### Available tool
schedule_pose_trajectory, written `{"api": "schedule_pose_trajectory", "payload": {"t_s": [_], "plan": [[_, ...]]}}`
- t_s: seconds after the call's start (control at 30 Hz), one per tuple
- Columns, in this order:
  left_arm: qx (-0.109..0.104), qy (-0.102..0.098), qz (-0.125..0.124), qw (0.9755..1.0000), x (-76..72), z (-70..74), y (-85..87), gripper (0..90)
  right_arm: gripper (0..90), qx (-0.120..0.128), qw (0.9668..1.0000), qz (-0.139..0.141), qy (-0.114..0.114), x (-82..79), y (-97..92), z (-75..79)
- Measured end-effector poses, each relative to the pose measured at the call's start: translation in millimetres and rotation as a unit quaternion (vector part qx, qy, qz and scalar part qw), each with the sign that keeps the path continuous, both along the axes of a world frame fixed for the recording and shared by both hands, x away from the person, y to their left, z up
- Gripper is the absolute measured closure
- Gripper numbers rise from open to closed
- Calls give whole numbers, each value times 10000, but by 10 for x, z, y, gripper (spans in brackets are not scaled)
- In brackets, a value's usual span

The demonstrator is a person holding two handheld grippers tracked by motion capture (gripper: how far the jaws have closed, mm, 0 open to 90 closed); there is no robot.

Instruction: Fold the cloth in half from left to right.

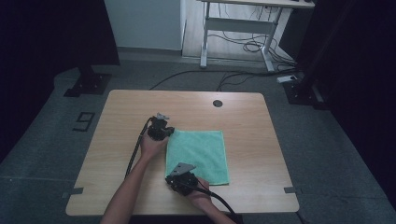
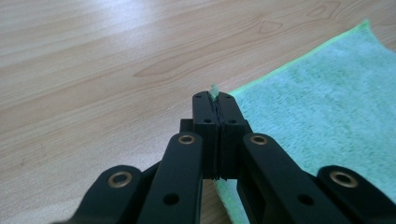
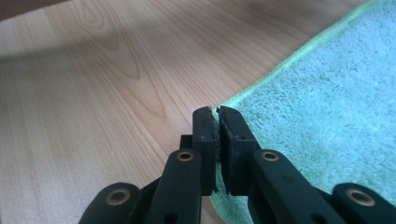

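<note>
From the high view, a green towel [image 1: 198, 156] lies flat on the wooden table [image 1: 116, 140]; the left gripper [image 1: 169, 132] and right gripper [image 1: 173, 178] sit at its left corners, their tips too small to read. Left gripper view: jaws pinch the towel's corner [image 2: 215, 91]. Right gripper view: jaws clamp the towel's edge [image 3: 217, 112], partly hidden.
</note>
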State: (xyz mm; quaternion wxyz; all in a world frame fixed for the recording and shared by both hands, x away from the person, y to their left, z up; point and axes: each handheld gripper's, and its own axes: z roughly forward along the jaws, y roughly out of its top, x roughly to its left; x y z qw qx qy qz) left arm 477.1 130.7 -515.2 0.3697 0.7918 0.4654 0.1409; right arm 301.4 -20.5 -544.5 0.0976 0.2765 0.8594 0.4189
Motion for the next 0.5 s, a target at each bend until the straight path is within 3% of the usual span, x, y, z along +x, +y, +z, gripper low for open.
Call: {"api": "schedule_pose_trajectory", "payload": {"t_s": [0.17, 0.5], "plan": [[-93, -115, -17, 9999, -31, 115, -11, 888, 853, 197, 9998, -14, 15, -8, -13, 56], [-117, -159, -93, 9998, -38, 329, -18, 888, 854, 423, 9990, 117, -52, -16, 29, 261]]}}
